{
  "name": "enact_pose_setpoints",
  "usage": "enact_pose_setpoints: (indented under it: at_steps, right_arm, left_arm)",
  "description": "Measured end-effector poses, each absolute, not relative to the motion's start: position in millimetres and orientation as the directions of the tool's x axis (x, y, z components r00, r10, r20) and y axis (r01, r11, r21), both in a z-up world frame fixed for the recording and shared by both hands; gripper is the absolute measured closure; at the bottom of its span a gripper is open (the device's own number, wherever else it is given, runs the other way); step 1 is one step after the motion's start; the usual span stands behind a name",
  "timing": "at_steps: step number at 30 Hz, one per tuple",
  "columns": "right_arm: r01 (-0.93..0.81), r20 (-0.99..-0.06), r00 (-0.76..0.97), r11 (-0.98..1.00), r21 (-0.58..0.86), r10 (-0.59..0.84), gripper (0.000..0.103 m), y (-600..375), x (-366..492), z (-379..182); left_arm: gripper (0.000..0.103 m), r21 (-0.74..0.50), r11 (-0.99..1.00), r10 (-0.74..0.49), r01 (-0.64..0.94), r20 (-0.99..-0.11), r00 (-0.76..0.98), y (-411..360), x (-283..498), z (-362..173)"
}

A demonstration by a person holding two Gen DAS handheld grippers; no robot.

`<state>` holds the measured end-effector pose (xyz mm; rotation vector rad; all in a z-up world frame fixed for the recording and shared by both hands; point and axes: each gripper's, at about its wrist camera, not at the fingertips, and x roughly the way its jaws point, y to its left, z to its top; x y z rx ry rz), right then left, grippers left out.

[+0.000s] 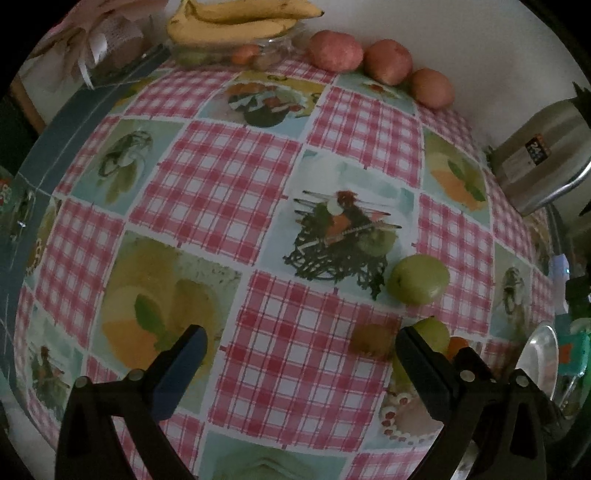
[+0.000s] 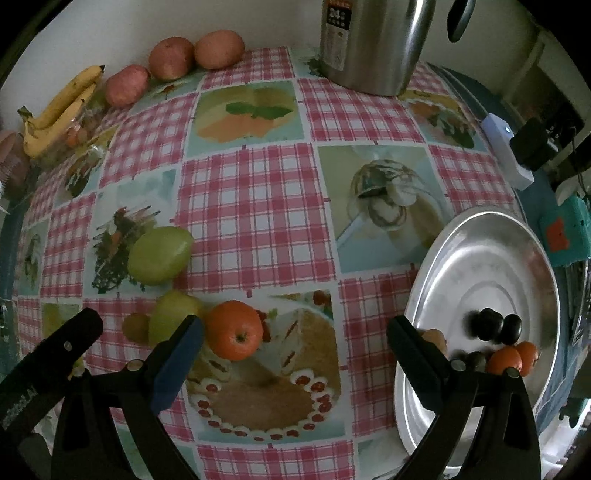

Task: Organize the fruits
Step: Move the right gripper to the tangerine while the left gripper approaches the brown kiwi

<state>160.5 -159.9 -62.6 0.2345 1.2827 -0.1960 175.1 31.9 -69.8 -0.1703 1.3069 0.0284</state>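
Note:
My left gripper [image 1: 299,350] is open and empty above the checkered tablecloth. A green fruit [image 1: 417,278] lies just ahead to its right; a second green fruit [image 1: 434,332] and a small brown fruit [image 1: 371,341] sit by its right finger. My right gripper [image 2: 295,343] is open and empty; an orange [image 2: 234,330] lies just inside its left finger, with green fruits [image 2: 159,254] [image 2: 173,315] beyond. The steel plate [image 2: 480,251] to its right holds dark fruits [image 2: 495,325] and small oranges [image 2: 511,358]. The other gripper's finger [image 2: 70,339] shows at lower left.
Bananas [image 1: 236,22] on a glass dish and three red apples [image 1: 334,50] line the far wall. A steel kettle [image 2: 373,44] stands at the back. A white adapter [image 2: 506,147] lies at the right table edge. A blue strip [image 1: 55,133] borders the left edge.

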Motion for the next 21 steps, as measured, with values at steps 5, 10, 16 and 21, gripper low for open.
enact_pose_setpoints:
  at_steps: [5,10,16,21]
  right_arm:
    - [0.261,-0.962,0.271,0.964,0.052,-0.022,0.003,-158.0,162.3,-63.7]
    - [0.239,-0.964,0.263,0.970,0.034,-0.031,0.003,-150.8,162.8,-65.9]
    - [0.226,-0.964,0.259,0.974,0.009,-0.052,0.003,-147.7,163.1,-67.4]
    - [0.227,-0.962,0.265,0.974,-0.001,-0.063,0.003,-147.3,161.4,-65.0]
  left_arm:
    - [0.000,-0.108,0.983,-0.068,-0.150,-0.965,0.255,39.7,174.0,-71.2]
    - [0.000,-0.114,0.979,-0.069,-0.167,-0.965,0.251,43.1,172.2,-70.7]
    - [0.000,-0.120,0.978,-0.075,-0.168,-0.966,0.249,43.9,172.2,-70.9]
    - [0.000,-0.123,0.977,-0.078,-0.172,-0.966,0.248,42.6,171.9,-70.2]
